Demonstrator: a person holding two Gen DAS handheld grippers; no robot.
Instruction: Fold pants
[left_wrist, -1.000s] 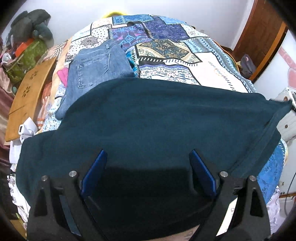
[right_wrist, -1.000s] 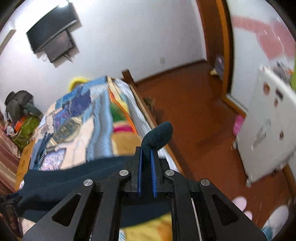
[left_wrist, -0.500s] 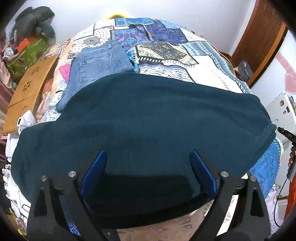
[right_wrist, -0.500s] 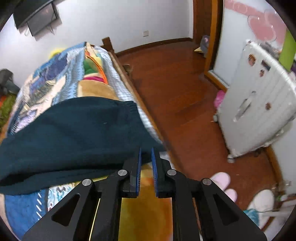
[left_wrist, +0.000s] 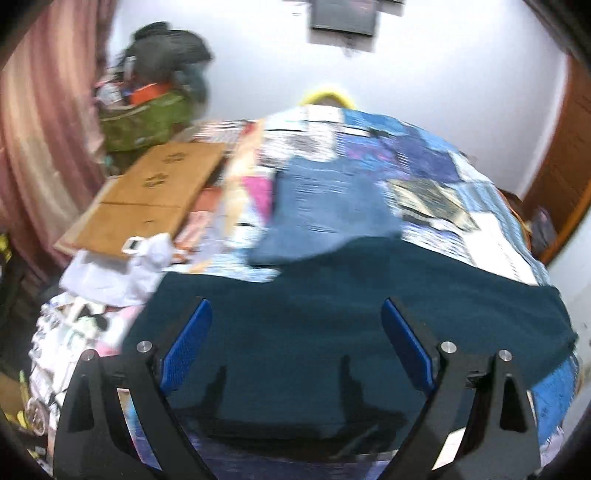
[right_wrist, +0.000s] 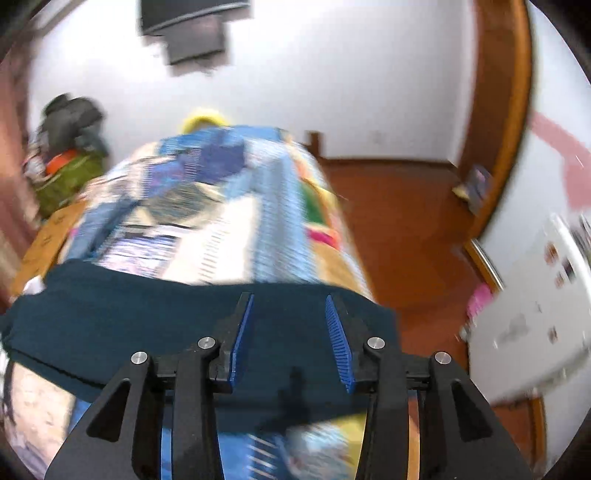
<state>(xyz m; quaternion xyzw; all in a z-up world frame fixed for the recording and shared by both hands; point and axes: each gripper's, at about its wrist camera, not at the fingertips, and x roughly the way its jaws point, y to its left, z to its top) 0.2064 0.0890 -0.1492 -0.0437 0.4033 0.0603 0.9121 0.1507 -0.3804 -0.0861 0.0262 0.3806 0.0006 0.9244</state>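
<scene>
Dark teal pants (left_wrist: 332, 317) lie flat across the near end of the patchwork bed (left_wrist: 461, 206). They also show in the right wrist view (right_wrist: 147, 317). My left gripper (left_wrist: 295, 317) is open and empty, with its blue pads spread wide over the pants. My right gripper (right_wrist: 290, 306) is open and empty, over the right end of the pants near the bed's edge. Both views are motion-blurred.
Folded blue jeans (left_wrist: 325, 210) lie on the bed beyond the teal pants. A wooden board (left_wrist: 147, 195) and white cloth (left_wrist: 118, 266) sit at the bed's left. A green bag (left_wrist: 140, 118) stands at the back left. A white suitcase (right_wrist: 535, 314) stands on the wooden floor at right.
My right gripper let go of the pants' end and opened. The pants dropped flat onto the bed. Both grippers tilted up and swung, so the wall and TV now show.
</scene>
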